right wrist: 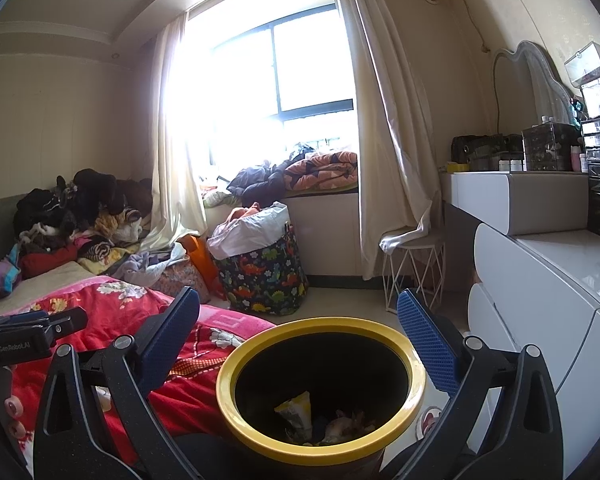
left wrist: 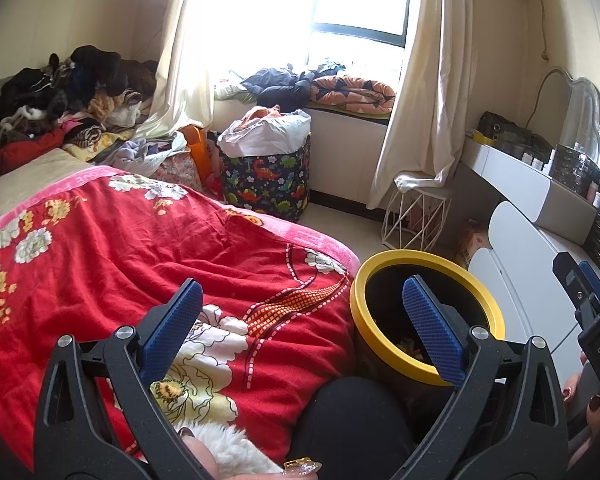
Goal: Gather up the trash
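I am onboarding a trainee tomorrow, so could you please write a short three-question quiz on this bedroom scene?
1. True or false: the left gripper holds a piece of trash.
2. What colour is the rim of the trash bin?
   A. yellow  B. green  C. white
3. What already lies at the bottom of the bin, seen from the right gripper?

Key:
1. False; both grippers are open and hold nothing.
2. A.
3. Crumpled trash, including a yellow and white wrapper.

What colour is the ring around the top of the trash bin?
Yellow. The trash bin has a yellow rim around a black inside, clearest in the right wrist view.
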Motion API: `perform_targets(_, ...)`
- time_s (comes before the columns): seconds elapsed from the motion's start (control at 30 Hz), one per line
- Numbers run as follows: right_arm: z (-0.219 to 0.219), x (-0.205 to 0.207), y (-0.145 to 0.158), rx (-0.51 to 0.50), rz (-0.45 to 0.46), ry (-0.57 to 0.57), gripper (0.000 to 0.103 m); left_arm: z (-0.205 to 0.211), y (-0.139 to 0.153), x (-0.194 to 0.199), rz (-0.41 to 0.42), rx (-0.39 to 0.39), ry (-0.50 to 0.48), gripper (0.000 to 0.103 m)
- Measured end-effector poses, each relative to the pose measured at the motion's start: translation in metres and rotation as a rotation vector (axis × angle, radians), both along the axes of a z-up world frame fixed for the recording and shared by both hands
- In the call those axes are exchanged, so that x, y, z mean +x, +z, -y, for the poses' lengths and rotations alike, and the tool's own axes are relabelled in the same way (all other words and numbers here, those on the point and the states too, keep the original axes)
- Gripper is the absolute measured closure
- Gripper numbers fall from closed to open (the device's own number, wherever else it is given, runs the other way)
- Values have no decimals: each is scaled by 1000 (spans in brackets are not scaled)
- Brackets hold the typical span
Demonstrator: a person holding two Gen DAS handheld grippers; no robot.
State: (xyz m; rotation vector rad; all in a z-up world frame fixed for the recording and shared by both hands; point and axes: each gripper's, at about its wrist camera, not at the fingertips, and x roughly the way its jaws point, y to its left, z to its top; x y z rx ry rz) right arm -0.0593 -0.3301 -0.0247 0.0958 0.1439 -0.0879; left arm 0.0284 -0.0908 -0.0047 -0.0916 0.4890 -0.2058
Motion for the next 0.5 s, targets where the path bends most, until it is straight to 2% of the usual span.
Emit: perform_targets(0.5,0,1,2,1,2,-2,6,0,1,1,0,0,-1,11)
